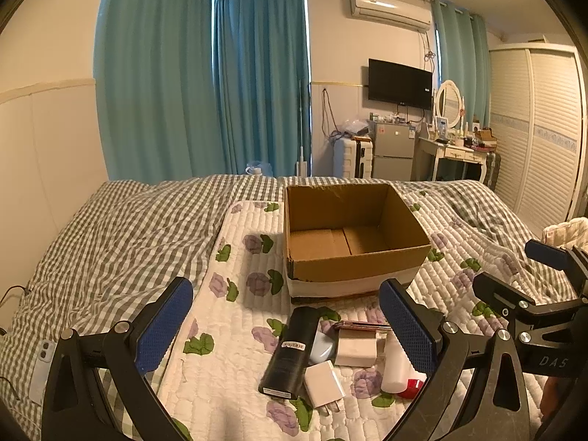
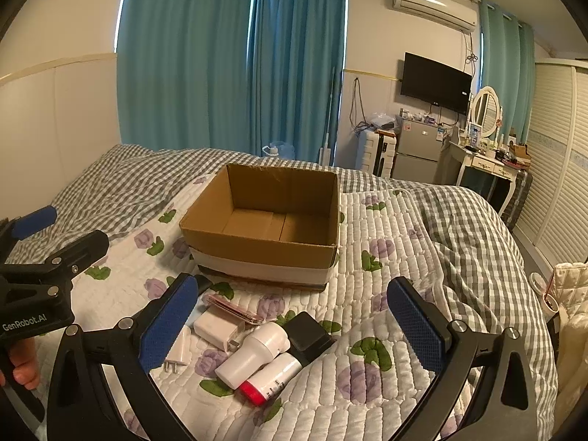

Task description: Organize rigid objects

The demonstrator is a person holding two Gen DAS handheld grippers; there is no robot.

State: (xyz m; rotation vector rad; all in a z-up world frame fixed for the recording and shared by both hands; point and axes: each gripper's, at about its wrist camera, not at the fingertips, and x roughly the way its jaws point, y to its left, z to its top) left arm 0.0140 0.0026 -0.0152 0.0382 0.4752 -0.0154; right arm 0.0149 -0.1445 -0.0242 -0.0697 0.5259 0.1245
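Observation:
An open cardboard box (image 1: 352,253) (image 2: 264,228) sits empty on a quilted floral pad. In front of it lies a cluster of small items: a black rectangular device (image 1: 290,352), white chargers (image 1: 325,384) (image 2: 217,325), a white bottle (image 2: 253,354), a red-capped tube (image 2: 270,378), a pink flat case (image 2: 235,310) and a black block (image 2: 307,334). My left gripper (image 1: 286,327) is open and empty above the cluster. My right gripper (image 2: 294,330) is open and empty, hovering over the bottles.
The floral pad (image 2: 386,286) lies on a checked bedspread (image 1: 110,228). A phone (image 1: 42,367) lies at the left edge. A fridge (image 1: 391,150), dressing table and wardrobe stand beyond the bed.

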